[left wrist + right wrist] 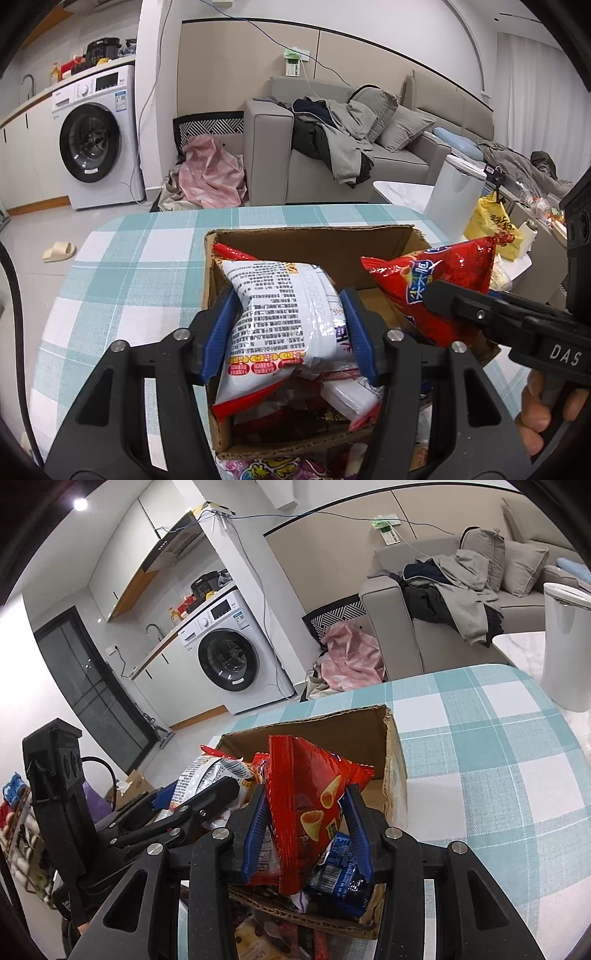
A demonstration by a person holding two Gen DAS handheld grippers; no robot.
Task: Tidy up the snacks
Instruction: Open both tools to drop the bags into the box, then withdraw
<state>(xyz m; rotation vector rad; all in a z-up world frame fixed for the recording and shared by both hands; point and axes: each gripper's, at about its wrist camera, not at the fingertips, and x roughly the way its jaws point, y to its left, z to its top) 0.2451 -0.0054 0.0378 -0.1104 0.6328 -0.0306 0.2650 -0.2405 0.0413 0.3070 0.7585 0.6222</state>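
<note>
An open cardboard box [314, 236] stands on the checked tablecloth and holds several snack packets. My left gripper [290, 314] is shut on a white snack bag with black print [284, 314] and holds it over the box's left half. My right gripper [306, 812] is shut on a red cone-snack bag [306, 797] and holds it over the box [310, 727]. The red bag [439, 280] and the right gripper's arm show at the right of the left wrist view. The white bag [210, 775] and the left gripper [207, 797] show at the left of the right wrist view. A blue packet [340, 878] lies in the box.
The table with the teal checked cloth [140, 266] carries the box. A white bin [454, 192] stands past the table's far right corner, with a yellow bag [491, 221] beside it. A grey sofa [332, 147] and a washing machine [96, 136] stand beyond.
</note>
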